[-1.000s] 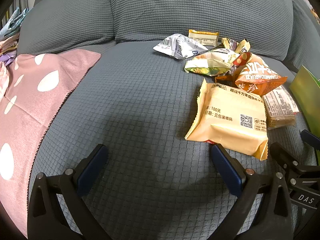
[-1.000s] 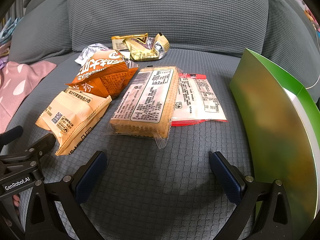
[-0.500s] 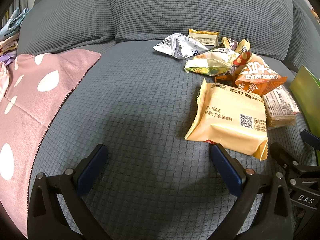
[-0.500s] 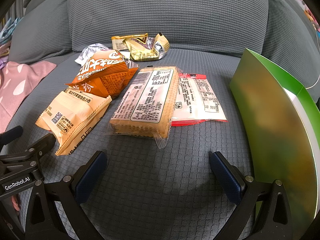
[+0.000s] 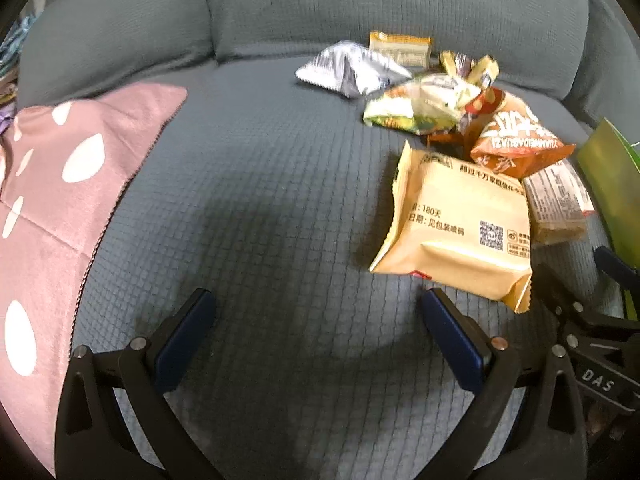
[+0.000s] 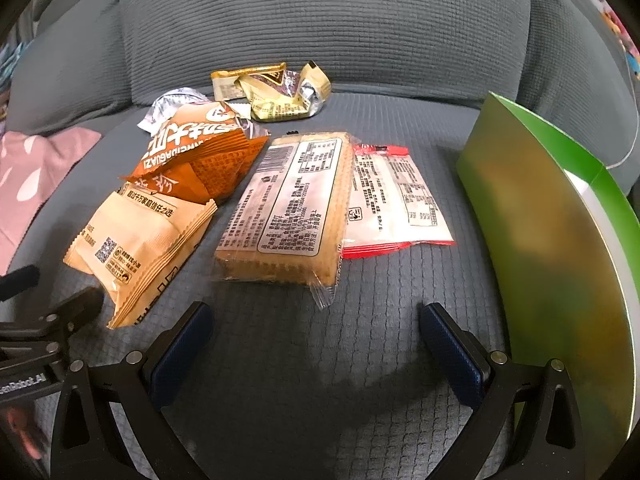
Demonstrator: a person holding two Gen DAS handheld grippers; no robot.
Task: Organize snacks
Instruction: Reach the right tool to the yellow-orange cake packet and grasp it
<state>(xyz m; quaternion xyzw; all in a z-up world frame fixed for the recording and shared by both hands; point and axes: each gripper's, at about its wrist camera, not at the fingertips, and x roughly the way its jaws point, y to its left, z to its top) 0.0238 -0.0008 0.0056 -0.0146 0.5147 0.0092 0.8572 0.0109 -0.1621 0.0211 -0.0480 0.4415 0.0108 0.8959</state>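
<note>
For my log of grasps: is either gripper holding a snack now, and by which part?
Nothing is held. The left gripper and right gripper both have open jaws over bare sofa.

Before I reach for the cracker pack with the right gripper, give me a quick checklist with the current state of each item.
1. Right gripper open and empty: ok, fingers spread wide, nothing between them.
2. Cracker pack in front of the right gripper: ok, lying flat, near end just beyond the fingertips.
3. Pack free of neighbours: not ok, its right edge lies against or over the red-edged packet; which one, cannot tell.
4. Left gripper out of the way: ok, open and empty, off to the left by the tan pouch.
5. Green box ready to receive: cannot tell, only its outer wall shows.
</note>
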